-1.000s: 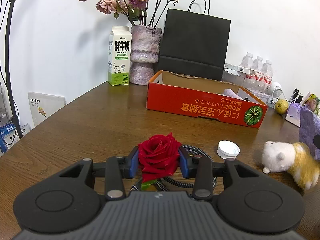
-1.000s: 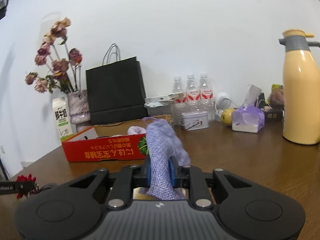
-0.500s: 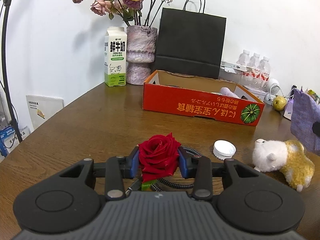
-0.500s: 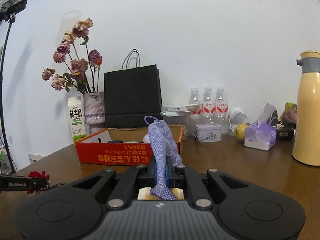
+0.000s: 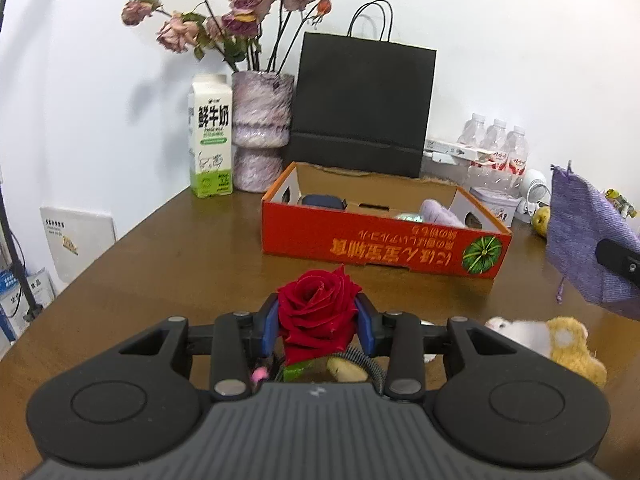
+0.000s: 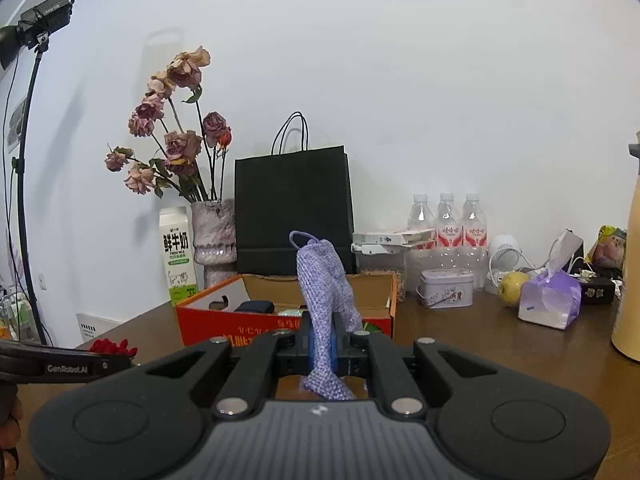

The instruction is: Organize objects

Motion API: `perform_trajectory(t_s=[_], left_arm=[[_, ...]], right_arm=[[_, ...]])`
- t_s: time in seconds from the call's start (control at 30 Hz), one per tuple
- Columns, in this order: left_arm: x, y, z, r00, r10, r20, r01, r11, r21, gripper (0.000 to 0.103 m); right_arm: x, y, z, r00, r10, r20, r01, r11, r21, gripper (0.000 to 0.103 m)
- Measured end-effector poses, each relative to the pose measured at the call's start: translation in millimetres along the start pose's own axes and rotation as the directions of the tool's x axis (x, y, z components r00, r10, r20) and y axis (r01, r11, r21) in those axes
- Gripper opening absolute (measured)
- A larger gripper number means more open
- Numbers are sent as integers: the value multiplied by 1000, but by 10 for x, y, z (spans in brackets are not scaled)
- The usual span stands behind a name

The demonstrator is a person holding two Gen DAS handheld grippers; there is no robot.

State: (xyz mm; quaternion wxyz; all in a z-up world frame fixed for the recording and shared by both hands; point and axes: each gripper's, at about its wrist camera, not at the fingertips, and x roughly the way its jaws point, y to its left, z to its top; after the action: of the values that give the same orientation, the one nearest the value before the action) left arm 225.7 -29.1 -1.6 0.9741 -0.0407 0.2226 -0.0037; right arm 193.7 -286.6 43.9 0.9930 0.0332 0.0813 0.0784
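Red rose [image 5: 318,307] bloom-up in left fingers [image 5: 271,320]; purple pouch [image 6: 325,294] upright, pinched by right fingers [image 6: 345,346]

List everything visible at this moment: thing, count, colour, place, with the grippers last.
rose: 1, red, in left gripper
pouch: 1, purple, in right gripper
box: 1, orange, table centre
paper bag: 1, black, behind box
vase: 1, mottled purple, holds dried flowers
milk carton: 1, white-green, beside vase
water bottles: 3, clear, by wall
plush toy: 1, white-yellow, on table
tin: 1, silver, right of box
left gripper: shut on rose
right gripper: shut on pouch
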Motion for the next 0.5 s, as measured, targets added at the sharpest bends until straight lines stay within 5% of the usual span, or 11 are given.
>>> perform_trajectory(t_s=[0.5], left_arm=[[239, -140, 367, 1000, -12, -2, 12, 1000, 16, 39]], right_arm=[[355, -52, 211, 1000, 13, -18, -13, 1000, 1, 6]])
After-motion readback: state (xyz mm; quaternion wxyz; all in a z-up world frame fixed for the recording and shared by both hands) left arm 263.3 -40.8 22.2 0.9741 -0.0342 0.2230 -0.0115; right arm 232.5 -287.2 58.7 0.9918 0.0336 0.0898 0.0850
